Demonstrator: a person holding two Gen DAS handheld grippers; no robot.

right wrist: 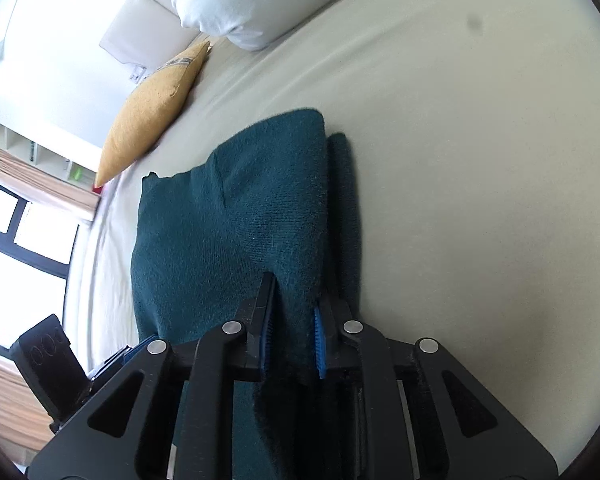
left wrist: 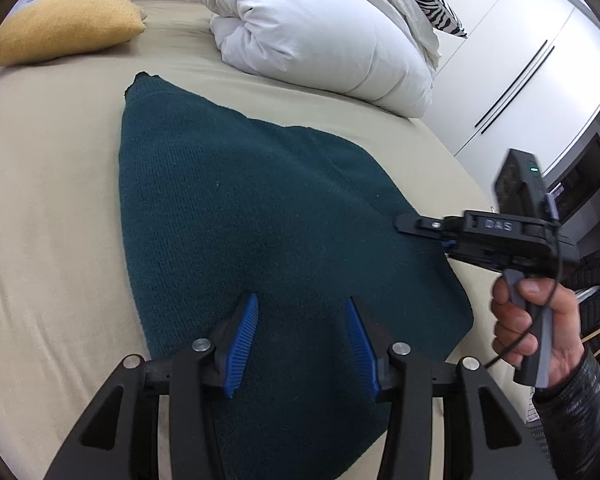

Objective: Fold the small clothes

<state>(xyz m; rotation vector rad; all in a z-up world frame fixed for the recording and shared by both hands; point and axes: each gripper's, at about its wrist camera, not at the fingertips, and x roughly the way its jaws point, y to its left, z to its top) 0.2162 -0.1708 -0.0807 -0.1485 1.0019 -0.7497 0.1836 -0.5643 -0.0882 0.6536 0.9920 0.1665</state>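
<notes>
A dark teal knit garment [left wrist: 240,216] lies folded on the beige bed sheet [left wrist: 40,200]. My left gripper [left wrist: 302,312] is open and empty, just above the garment's near part, blue pads apart. My right gripper [right wrist: 294,304] is shut on the garment's right edge [right wrist: 300,240], with a fold of teal cloth pinched between its blue pads. In the left wrist view the right gripper [left wrist: 408,226] reaches in from the right at the garment's right edge, held by a hand [left wrist: 532,332].
A white duvet [left wrist: 320,28] is bunched at the head of the bed. A mustard cushion [left wrist: 64,24] lies at the far left. White wardrobe doors [left wrist: 520,60] stand to the right. The bed's right edge is close to the garment.
</notes>
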